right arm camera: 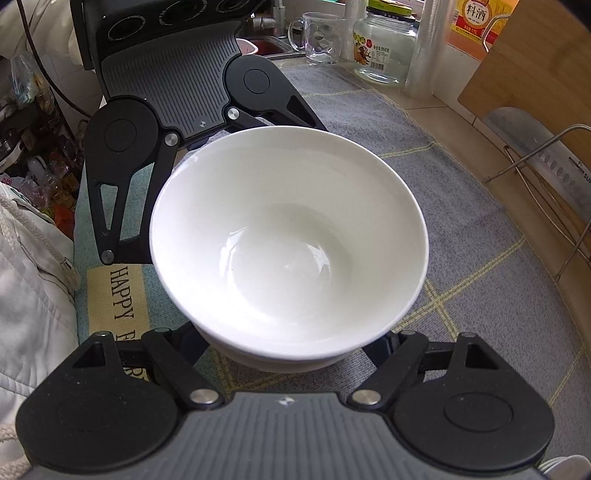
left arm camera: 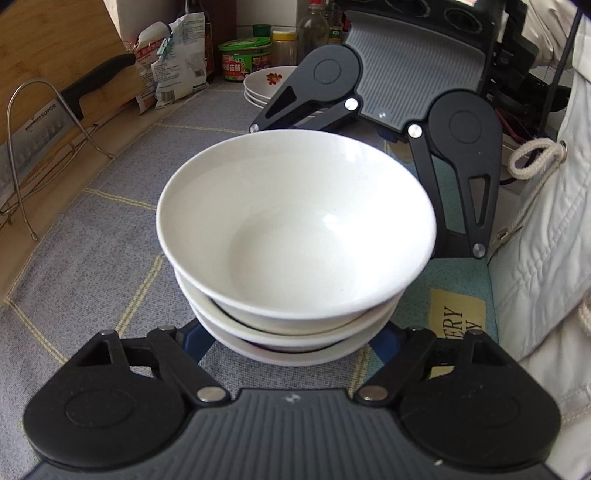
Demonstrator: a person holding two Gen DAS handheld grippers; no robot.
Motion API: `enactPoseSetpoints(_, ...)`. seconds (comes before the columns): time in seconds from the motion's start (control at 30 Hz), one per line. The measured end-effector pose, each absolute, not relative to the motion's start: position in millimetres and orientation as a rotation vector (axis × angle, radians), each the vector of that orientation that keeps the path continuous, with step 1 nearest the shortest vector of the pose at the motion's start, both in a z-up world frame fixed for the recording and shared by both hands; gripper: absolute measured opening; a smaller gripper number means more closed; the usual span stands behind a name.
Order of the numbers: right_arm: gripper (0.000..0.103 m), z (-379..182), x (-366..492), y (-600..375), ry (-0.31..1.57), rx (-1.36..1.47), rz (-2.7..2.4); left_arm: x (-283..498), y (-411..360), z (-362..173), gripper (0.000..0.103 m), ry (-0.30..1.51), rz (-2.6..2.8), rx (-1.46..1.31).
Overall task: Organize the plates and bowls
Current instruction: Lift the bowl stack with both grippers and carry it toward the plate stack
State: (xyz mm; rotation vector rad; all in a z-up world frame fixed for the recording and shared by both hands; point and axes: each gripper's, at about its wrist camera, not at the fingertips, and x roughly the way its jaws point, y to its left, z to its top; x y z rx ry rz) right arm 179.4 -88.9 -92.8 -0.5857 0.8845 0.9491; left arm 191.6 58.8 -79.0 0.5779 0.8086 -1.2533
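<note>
Stack of white bowls [left arm camera: 295, 236], three nested as seen in the left wrist view, stands on a grey checked cloth [left arm camera: 92, 229] over the counter, between the two facing grippers. Left gripper [left arm camera: 291, 354]: arms spread wide around the stack's base, fingertips hidden beneath it, so grip cannot be told. Right gripper [right arm camera: 291, 354]: likewise spread, tips hidden, grip cannot be told. Mat patch [right arm camera: 118, 299] beside the stack, lettered "HAPPY". Farther: wire rack [left arm camera: 33, 147] holding a cleaver marked "SUPOR" [left arm camera: 40, 125]; stack of flower-printed plates [left arm camera: 266, 85]; green-lidded tin [left arm camera: 245, 59]; glass mug [right arm camera: 319, 37]; glass jar with label [right arm camera: 384, 48]; bottle labelled "料酒" [right arm camera: 476, 22]; wooden board [right arm camera: 532, 70].
</note>
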Motion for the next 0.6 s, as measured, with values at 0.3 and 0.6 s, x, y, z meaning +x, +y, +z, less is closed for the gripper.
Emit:
enactPoseSetpoints(0.3, 0.087, -92, 178, -90, 0.891, -0.575, 0.933, 191, 58, -78, 0.084, 0.807, -1.251, 0.590)
enactPoseSetpoints(0.6, 0.087, -79, 173, -96, 0.890, -0.576, 0.933, 188, 53, -68, 0.084, 0.800, -1.239, 0.593)
